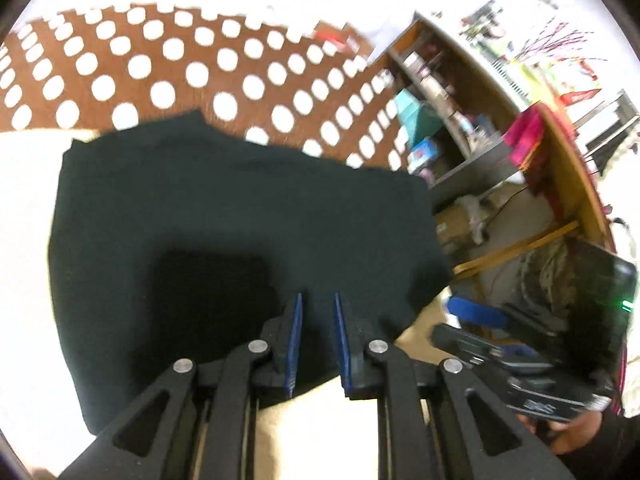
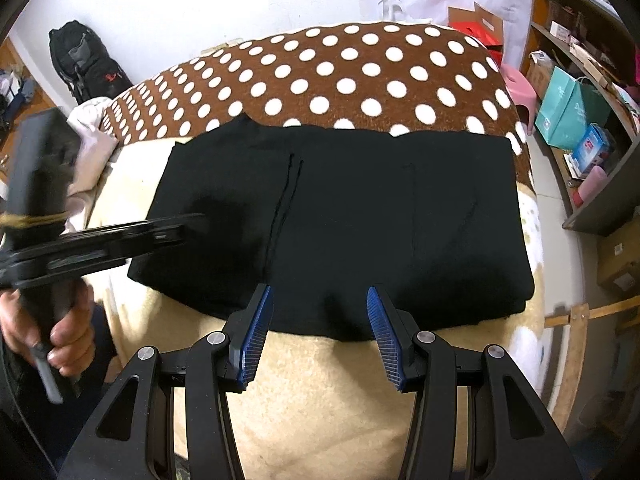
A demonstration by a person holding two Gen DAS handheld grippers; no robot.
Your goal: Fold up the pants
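Observation:
The black pants (image 2: 344, 216) lie folded into a flat rectangle on the cream blanket (image 2: 320, 380), their far edge on the brown polka-dot cover (image 2: 340, 76). My right gripper (image 2: 320, 300) is open and empty, hovering over the pants' near edge. My left gripper (image 1: 318, 308) is open with a narrow gap, empty, above the pants (image 1: 240, 220) near their right front corner. The left gripper also shows in the right wrist view (image 2: 192, 220), over the pants' left part. The right gripper shows at the lower right of the left wrist view (image 1: 476, 312).
Wooden shelves (image 2: 592, 80) with boxes and a teal bag (image 2: 568, 112) stand to the right of the bed. A pink stool (image 2: 520, 88) sits beside them. A black backpack (image 2: 80, 60) leans on the wall at the far left.

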